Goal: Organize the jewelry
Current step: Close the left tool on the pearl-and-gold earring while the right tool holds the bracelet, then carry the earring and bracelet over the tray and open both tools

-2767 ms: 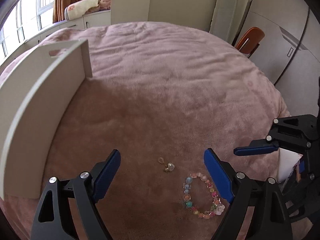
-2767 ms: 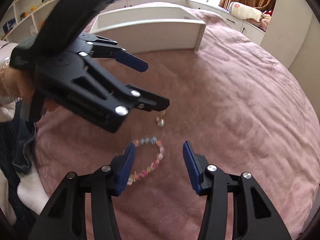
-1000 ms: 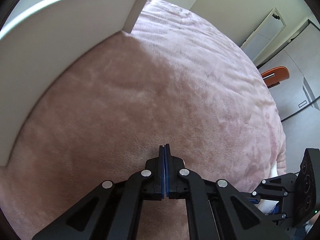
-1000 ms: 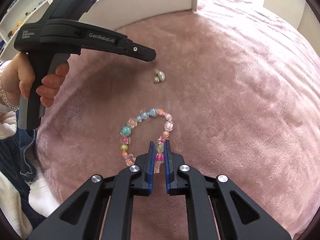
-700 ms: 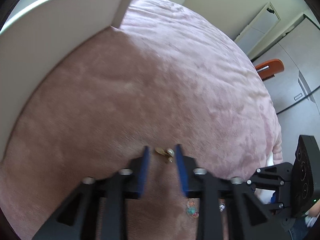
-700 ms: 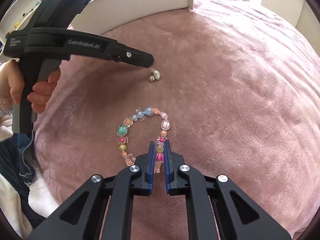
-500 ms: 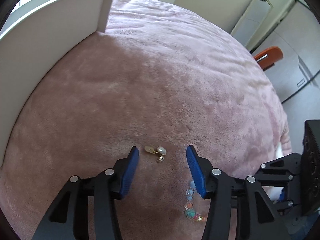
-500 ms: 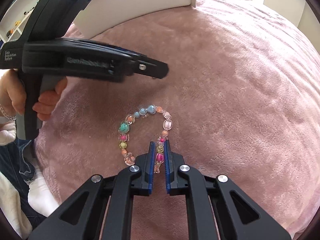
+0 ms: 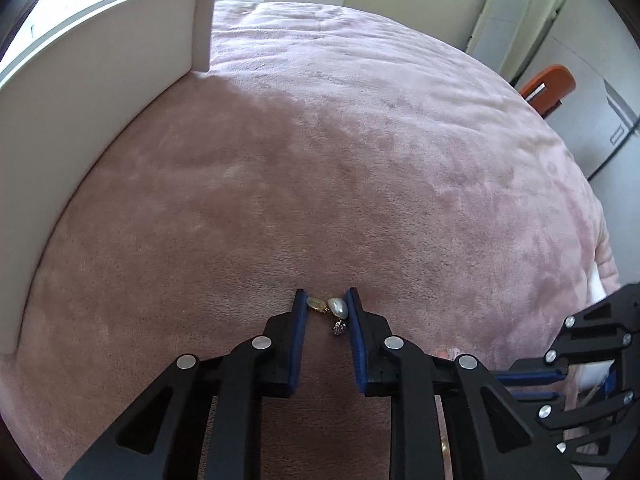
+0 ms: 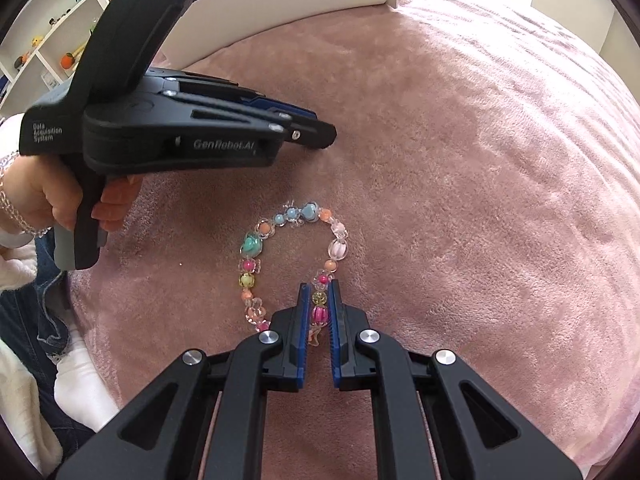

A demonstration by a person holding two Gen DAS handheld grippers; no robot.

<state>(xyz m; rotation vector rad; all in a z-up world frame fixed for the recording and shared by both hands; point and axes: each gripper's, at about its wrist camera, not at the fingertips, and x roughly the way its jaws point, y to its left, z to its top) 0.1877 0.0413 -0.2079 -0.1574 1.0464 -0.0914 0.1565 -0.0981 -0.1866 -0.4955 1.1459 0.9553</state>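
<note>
A small pearl earring with gold parts lies on the pink plush blanket. My left gripper has its blue pads on both sides of the earring, touching it. A colourful beaded bracelet lies on the blanket in the right wrist view. My right gripper is shut on the bracelet's near beads. The left gripper shows there from the side, low over the blanket beyond the bracelet; the earring is hidden behind it.
A white open tray with upright walls stands on the blanket to the left; it also shows at the back in the right wrist view. An orange chair and cabinets stand beyond the bed. Shelves are at far left.
The left gripper opened over the earring, then narrowed until its pads flank and touch it. The right gripper stayed shut on the bracelet and barely moved.
</note>
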